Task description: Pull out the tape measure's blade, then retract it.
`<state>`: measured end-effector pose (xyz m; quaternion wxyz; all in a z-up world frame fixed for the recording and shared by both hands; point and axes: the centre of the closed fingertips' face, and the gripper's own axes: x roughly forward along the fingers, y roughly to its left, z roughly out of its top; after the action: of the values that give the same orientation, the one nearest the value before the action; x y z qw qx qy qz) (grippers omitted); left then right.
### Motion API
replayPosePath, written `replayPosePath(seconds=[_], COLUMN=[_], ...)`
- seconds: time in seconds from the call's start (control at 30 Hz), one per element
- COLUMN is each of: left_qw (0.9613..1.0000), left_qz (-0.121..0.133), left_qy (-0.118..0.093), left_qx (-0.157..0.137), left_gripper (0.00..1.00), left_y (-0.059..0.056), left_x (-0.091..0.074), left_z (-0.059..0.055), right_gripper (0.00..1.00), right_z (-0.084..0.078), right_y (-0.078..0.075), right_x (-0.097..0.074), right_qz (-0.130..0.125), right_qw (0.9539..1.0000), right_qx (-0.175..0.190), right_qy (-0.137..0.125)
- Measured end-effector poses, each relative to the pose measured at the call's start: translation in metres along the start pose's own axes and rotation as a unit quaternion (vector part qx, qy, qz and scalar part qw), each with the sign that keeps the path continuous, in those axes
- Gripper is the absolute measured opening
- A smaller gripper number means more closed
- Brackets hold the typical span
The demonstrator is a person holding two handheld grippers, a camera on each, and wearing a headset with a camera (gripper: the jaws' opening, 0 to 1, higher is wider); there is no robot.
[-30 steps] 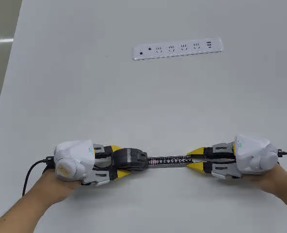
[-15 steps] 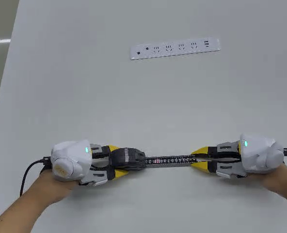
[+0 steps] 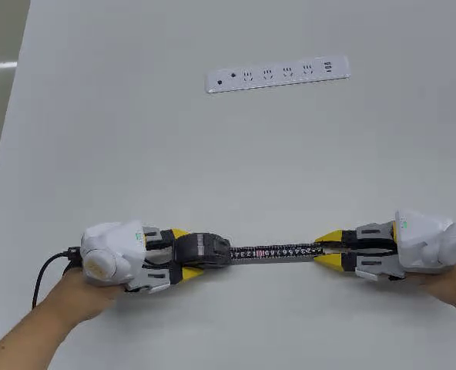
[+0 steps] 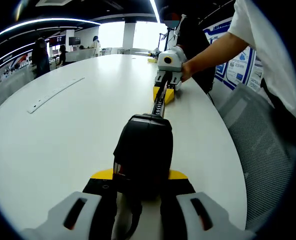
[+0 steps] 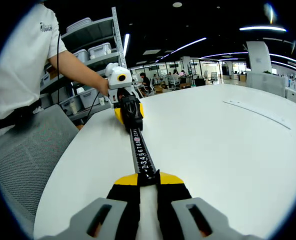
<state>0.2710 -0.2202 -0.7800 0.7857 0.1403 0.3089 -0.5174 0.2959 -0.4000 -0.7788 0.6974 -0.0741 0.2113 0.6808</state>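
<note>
Where the left gripper [image 3: 188, 253] meets the tape measure case [image 3: 203, 250], its yellow-tipped jaws are clamped on opposite sides of the dark housing, which sits gripped between them with its mouth facing away from the gripper. In the left gripper view the case rises straight ahead of the jaws and hides the gap between them.

From that mouth the blade [image 3: 274, 251] runs out in a straight line, black with pale numerals and a few red marks, low over the white table [image 3: 212, 154]; whether it touches the surface cannot be told. Its far end disappears between the jaws of the right gripper [image 3: 326, 248], which are pinched together on it, the yellow tips nearly meeting around the strip. The two grippers point at each other along the near edge of the table, well apart, with the drawn-out length of blade between them.

Behind each gripper, the person's left hand [image 3: 82, 297] and right hand [image 3: 453, 279] hold the white bodies. A black cable [image 3: 47, 270] loops away from the left one.

Farther across the table, well apart from the tape measure, a white power strip [image 3: 278, 74] lies flat. Off the table, the right gripper view shows a grey mesh chair [image 5: 18, 160] and shelving [image 5: 93, 40] with storage boxes.
</note>
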Motion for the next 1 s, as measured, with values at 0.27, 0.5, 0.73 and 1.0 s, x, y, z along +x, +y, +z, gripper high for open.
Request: replayPosePath(seconds=[0.27,0.5,0.73,1.0], left_qw=[1.0000,1.0000,1.0000,1.0000], left_qz=[0.001,0.001,0.002,0.002], left_qy=[0.002,0.001,0.003,0.005], left_qx=[0.000,-0.002,-0.001,0.000], left_gripper=[0.29,0.29,0.29,0.29], left_y=[0.000,0.001,0.001,0.001], left_x=[0.000,0.000,-0.001,0.000], left_z=[0.000,0.000,0.000,-0.001], right_gripper=[0.09,0.09,0.09,0.09], right_z=[0.004,0.004,0.001,-0.005], right_y=[0.002,0.001,-0.001,-0.005], right_x=[-0.005,-0.010,-0.018,-0.029], right_qz=[-0.003,-0.005,-0.005,-0.006], right_qw=[1.0000,1.0000,0.9999,0.9999], right_qx=[0.002,0.004,0.007,0.010], right_qy=[-0.002,-0.004,-0.007,-0.005])
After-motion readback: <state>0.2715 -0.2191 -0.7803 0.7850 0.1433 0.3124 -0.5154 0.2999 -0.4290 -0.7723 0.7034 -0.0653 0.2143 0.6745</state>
